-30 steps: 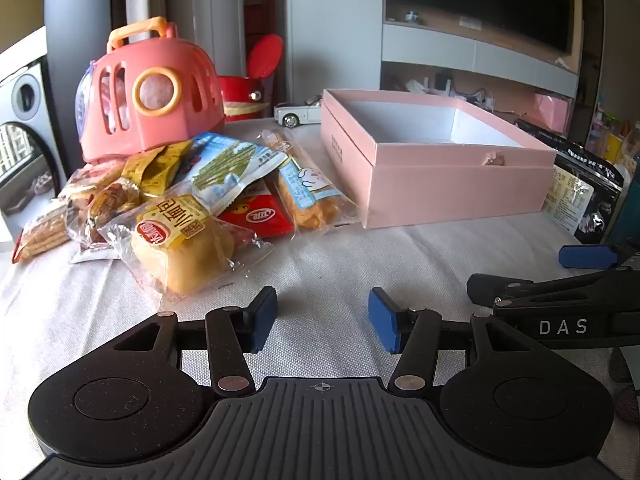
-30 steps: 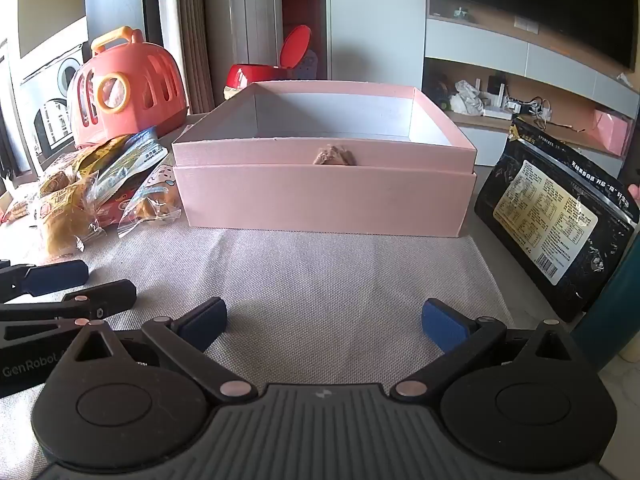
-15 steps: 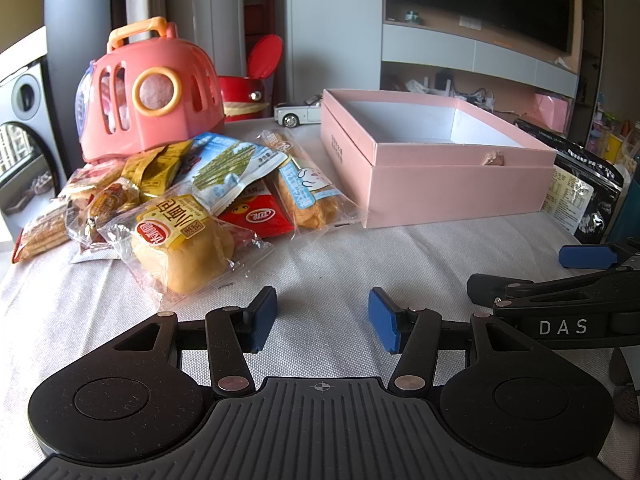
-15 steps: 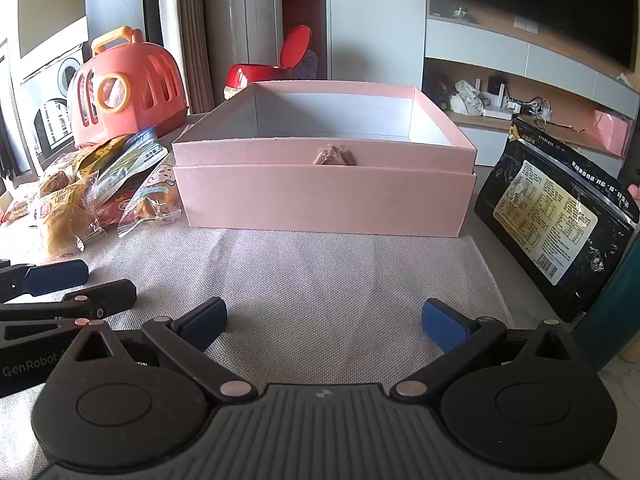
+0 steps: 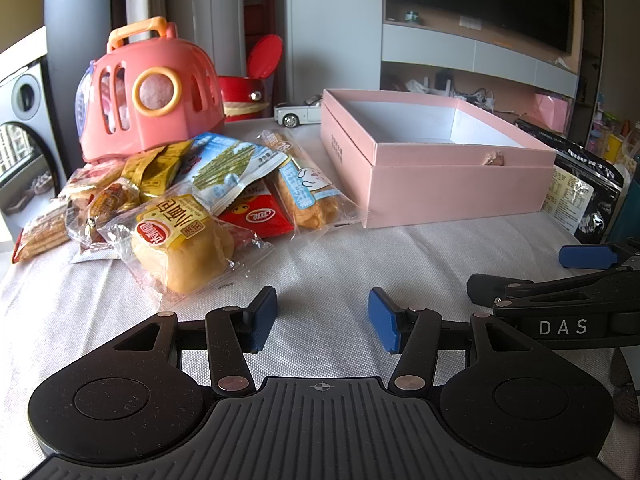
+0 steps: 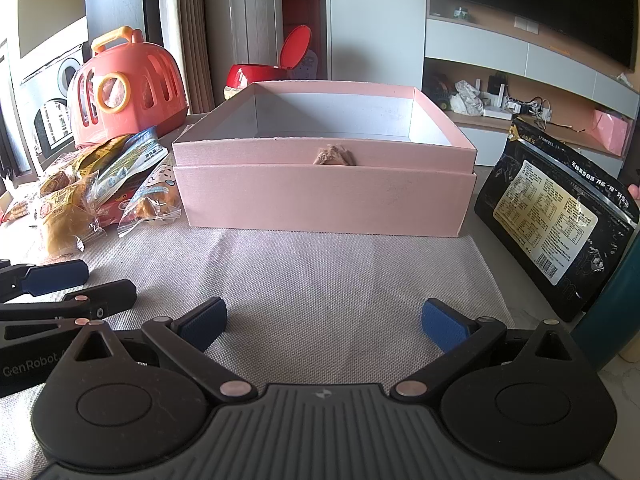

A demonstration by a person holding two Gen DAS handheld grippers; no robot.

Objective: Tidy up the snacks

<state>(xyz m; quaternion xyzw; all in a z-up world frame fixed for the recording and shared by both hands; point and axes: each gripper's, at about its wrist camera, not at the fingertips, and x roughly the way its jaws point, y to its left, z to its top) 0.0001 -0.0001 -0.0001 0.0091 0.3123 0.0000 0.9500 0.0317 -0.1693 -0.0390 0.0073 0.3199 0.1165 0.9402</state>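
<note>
Left wrist view: left gripper (image 5: 322, 316) low over the pale woven cloth (image 5: 328, 256), blue pads spread apart, nothing between them. Ahead and to the left, a heap of wrapped snacks (image 5: 172, 196): nearest, a clear-wrapped bun (image 5: 182, 246) with a yellow label and a red oval logo in Chinese characters, too distorted to read with certainty; behind it a flat red packet (image 5: 256, 216) with a white oval logo; a blue-and-white pouch (image 5: 228, 168) printed with green stalks lying on top; a long pastry (image 5: 304, 188) in clear wrap with a blue band, its end just beside the pink box (image 5: 452, 192). Box open, white inside, empty as far as visible, small print on its left wall illegible. Behind the heap, a coral toy carrier (image 5: 148, 92) with an orange handle; beyond that a red container (image 5: 244, 94) and a white toy car (image 5: 298, 114). At the right edge, the right gripper (image 5: 576, 272), seen sidelong, marked "DAS".

Right wrist view: right gripper (image 6: 322, 326) likewise over the cloth, pads wide apart and empty, pointed at the pink box (image 6: 320, 196) straight ahead, a small brownish tab (image 6: 334, 157) at the front rim. Snack heap at far left, touching the box's left corner. To the right, a black pouch (image 6: 560, 216) leaning, back label dense with Chinese print and a barcode, unreadable. At the left edge, the left gripper's side, lettered "GenRobot".
</note>
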